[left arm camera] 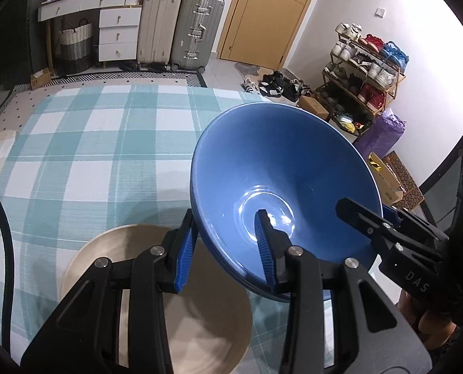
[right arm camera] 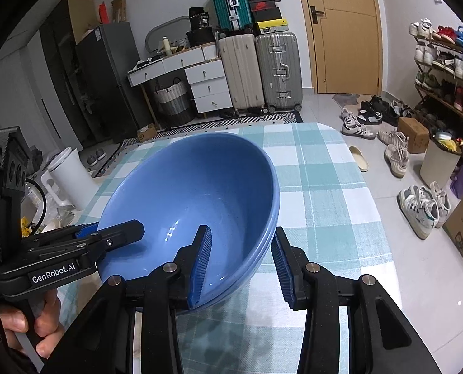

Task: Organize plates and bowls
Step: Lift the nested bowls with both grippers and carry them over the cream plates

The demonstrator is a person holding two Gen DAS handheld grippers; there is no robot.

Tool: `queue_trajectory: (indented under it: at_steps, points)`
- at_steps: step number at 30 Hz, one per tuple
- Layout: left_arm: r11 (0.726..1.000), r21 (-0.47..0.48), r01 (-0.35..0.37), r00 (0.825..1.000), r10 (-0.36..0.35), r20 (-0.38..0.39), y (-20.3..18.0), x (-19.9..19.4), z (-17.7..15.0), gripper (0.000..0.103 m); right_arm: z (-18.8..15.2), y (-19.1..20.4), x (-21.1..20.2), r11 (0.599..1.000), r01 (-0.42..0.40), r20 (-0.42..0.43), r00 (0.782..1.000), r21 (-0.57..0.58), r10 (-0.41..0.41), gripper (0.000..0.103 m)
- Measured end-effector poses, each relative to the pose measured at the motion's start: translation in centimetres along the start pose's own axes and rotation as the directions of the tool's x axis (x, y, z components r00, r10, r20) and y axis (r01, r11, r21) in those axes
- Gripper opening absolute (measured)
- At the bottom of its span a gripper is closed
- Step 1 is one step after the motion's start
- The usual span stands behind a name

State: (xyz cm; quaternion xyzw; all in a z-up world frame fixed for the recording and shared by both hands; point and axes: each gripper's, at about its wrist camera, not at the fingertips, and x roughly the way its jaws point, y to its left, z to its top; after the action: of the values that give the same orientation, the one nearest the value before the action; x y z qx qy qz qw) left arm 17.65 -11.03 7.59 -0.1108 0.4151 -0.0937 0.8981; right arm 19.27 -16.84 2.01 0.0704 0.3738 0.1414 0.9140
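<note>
While both grippers' fingers [left arm camera: 264,243] clamp opposite rims, the glossy blue ceramic bowl [left arm camera: 281,180] hangs tilted above the beige round plate [left arm camera: 200,321], nearer the left gripper [left arm camera: 226,251].

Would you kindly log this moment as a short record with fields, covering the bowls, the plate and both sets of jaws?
held item: stack of blue bowls, nested, tilted, clear of the table
left gripper: jaws clamped over the stack's rim
right gripper: jaws clamped over the opposite rim
beige plate: flat on the table, below the left gripper
surface: teal checked tablecloth
</note>
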Motion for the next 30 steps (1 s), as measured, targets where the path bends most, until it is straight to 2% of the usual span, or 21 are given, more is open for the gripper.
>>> queue_trajectory:
  at_steps: [18,30]
  points:
    - [0.998,-0.037,-0.059,0.997,0.06,0.039,3.2,-6.2,-2.7,0.034,-1.1,5.4,-1.3,0.997,-0.056,0.0,0.998,-0.058,0.056,0.04]
    - [0.992,-0.066,-0.107,0.993,0.111,0.047,5.1,-8.6,-5.0,0.034,-2.0,8.1,-1.9,0.99,-0.093,-0.009,0.996,-0.102,0.093,0.04]
